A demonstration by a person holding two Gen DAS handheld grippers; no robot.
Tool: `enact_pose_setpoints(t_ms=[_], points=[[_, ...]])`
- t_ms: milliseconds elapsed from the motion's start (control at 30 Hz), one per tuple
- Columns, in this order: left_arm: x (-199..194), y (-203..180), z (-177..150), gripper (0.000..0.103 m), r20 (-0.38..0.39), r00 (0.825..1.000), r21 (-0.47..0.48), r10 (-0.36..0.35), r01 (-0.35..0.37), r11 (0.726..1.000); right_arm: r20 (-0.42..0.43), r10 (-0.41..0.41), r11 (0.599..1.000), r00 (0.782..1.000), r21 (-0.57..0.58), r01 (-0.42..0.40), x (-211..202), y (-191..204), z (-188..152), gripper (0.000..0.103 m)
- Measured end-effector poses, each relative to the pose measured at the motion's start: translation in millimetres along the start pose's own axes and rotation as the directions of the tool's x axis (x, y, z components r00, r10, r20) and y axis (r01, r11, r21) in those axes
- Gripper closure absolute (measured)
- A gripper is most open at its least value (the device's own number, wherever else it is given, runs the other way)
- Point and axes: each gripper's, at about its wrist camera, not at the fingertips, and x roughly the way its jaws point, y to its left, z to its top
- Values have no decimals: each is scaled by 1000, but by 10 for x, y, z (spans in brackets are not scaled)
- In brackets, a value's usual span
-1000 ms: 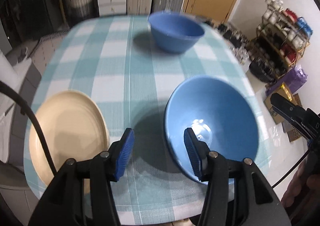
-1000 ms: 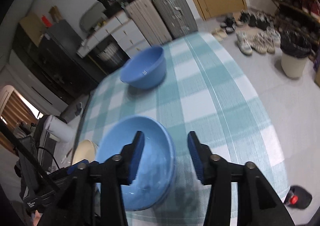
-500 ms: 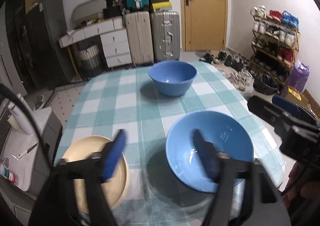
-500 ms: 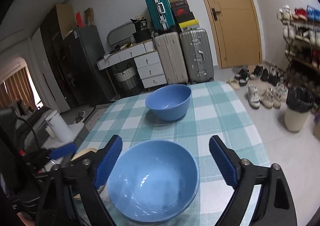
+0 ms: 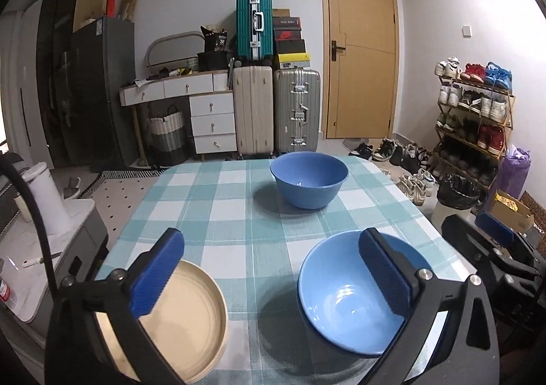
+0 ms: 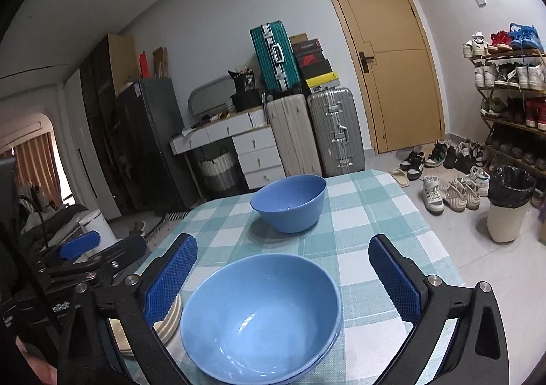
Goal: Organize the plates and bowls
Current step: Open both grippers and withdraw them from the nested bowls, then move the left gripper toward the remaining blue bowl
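a cluttered room with suitcases, a drawer unit and a shoe rack lies beyond the desk in its teal-and-white checked cloth. from my left view, the near wide blue bowl sits at 4 o'clock, the deeper blue bowl at 12, the stack of flat cream plates at 8. i judge the bowls stiff, glossy and slippery, breakable if ceramic, fairly light; the rim is the place to pinch, one pad inside, one outside. the near bowl seems to be two nested. my left hand-held gripper and right hand-held gripper are both opening, near full spread, gripping nothing. a second ago both were half as wide and pitched down at the cloth; now they look out level across the room.
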Motion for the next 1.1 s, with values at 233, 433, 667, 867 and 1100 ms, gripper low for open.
enact_pose_setpoints(t_ms=[233, 433, 667, 867, 1100], points=[[118, -62, -145, 0, -40, 999, 2, -36, 36, 999, -48, -7, 1000, 999, -20, 6, 73, -13, -51, 1], [48, -190, -125, 0, -12, 1000, 56, 16, -15, 998, -61, -18, 1000, 998, 2, 18, 117, -48, -68, 1], [97, -164, -62, 0, -30, 1000, 23, -6, 6, 1000, -90, -34, 999, 995, 23, 36, 195, -75, -72, 1], [209, -155, -73, 0, -50, 999, 35, 9, -8, 999, -109, -39, 999, 993, 7, 40, 244, -55, -71, 1], [246, 55, -49, 0, -82, 997, -44, 15, -19, 999, -110, -72, 997, 991, 10, 73, 227, -129, 13, 1]])
